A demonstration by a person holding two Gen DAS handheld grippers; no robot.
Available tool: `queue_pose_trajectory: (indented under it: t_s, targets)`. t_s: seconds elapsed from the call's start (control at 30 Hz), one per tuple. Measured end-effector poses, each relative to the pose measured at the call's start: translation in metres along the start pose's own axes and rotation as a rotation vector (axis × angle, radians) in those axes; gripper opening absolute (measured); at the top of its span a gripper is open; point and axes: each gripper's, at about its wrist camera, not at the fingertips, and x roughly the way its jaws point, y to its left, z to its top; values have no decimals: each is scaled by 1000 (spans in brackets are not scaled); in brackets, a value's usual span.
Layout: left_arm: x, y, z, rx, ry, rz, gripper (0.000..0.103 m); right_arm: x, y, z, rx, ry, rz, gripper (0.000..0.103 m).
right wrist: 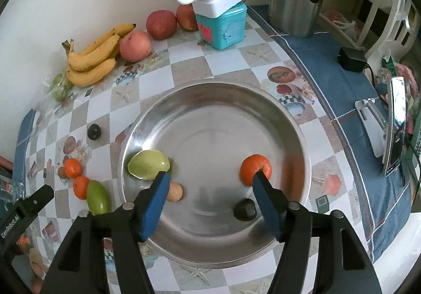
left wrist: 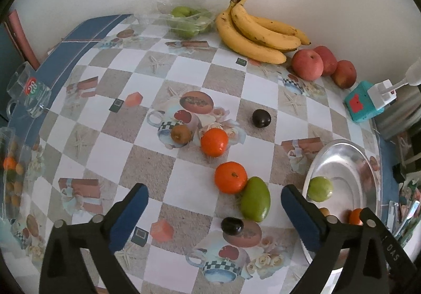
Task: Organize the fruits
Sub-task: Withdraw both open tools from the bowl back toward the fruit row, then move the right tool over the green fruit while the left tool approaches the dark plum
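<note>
Both tongs gape wide, holding nothing. The right tongs (right wrist: 210, 180) hang over the steel bowl (right wrist: 210, 88). The left tongs (left wrist: 214, 194) hang above the green mango (left wrist: 255, 199) on the table (left wrist: 147, 152).

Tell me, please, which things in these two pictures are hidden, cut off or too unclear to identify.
- Left wrist view: the metal bowl is partly covered by the left gripper; its orange fruit shows only a sliver.
- Right wrist view: the small tan fruit is half hidden behind a finger of the right gripper.
- Left wrist view: the bagged green fruits are blurred by plastic; their kind is unclear.
</note>
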Motion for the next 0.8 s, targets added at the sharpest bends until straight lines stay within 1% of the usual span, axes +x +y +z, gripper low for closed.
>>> queue_pose_trajectory:
  t_s: [0.07, 0.2, 0.33, 0.47, 0.57, 0.67, 0.8]
  targets:
    - [1, 1, 0, 0, 1, 4, 103, 2, -1, -1, 6, 4, 5, 76]
    - [2, 3, 1, 2, -2, 19, 103, 4, -2, -2, 14, -5, 12, 94]
    - [2, 4, 2, 10, -4, 20, 103, 3, -1, -2, 10, -21, -2, 94]
    - [1, 6, 4, 18, -10, 27, 103, 4, 2, -3, 7, -20, 8, 94]
    - [-1, 11, 7, 23, -19, 47, 103, 6, 6, -5, 4, -17, 19, 94]
    - [-2, 19, 11, 30, -27, 72, 103, 8, 16, -7, -28, -7, 43, 94]
    - [-3, 32, 15, 10, -32, 97, 103, 10, 33, -12, -71, 9, 50, 94]
